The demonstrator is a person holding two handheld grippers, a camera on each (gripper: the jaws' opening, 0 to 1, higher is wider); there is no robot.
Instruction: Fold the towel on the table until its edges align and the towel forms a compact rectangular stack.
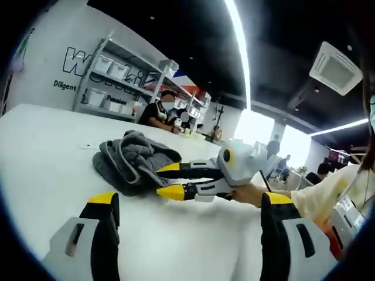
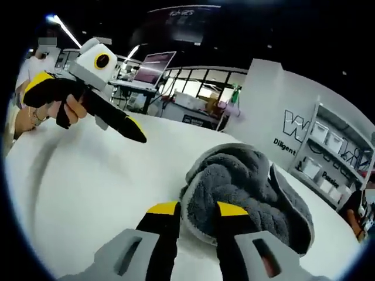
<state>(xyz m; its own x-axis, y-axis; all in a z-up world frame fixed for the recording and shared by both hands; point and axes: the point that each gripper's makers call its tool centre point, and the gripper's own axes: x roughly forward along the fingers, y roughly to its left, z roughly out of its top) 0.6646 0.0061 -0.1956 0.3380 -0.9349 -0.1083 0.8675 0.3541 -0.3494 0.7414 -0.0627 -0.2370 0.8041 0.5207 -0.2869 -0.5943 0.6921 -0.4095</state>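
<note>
L hand-held gripper (image 1: 190,199): in the left gripper view its two yellow-tipped jaws rise from the bottom, spread wide, nothing between them, above bare white bench (image 1: 47,158). In the right gripper view the same tool comes in from upper left, held by a hand (image 2: 64,111), tip pointing down toward the bench, well apart from the towel (image 2: 246,187); can't tell its jaw gap from that angle.

R hand-held gripper (image 2: 196,209): in the right gripper view jaws are parted w/ a fold of the towel's near edge between the yellow tips; can't tell if the tips actually press the cloth. In the left gripper view it (image 1: 168,180) enters from the right, held by a hand (image 1: 249,193), the two yellow tips apart and right at the towel (image 1: 132,164) edge.

Towel: dark grey, w/ a lighter grey edge band, lying crumpled in a heap on the bench, not flat, not folded, edges not lined up.

Further out: white wall w/ black lettering (image 2: 293,132), metal shelves w/ white bins (image 1: 108,79), seated people (image 1: 158,111) at the far end of the bench, an open laptop (image 2: 155,64) on a far desk, long ceiling light strips (image 1: 240,47).
</note>
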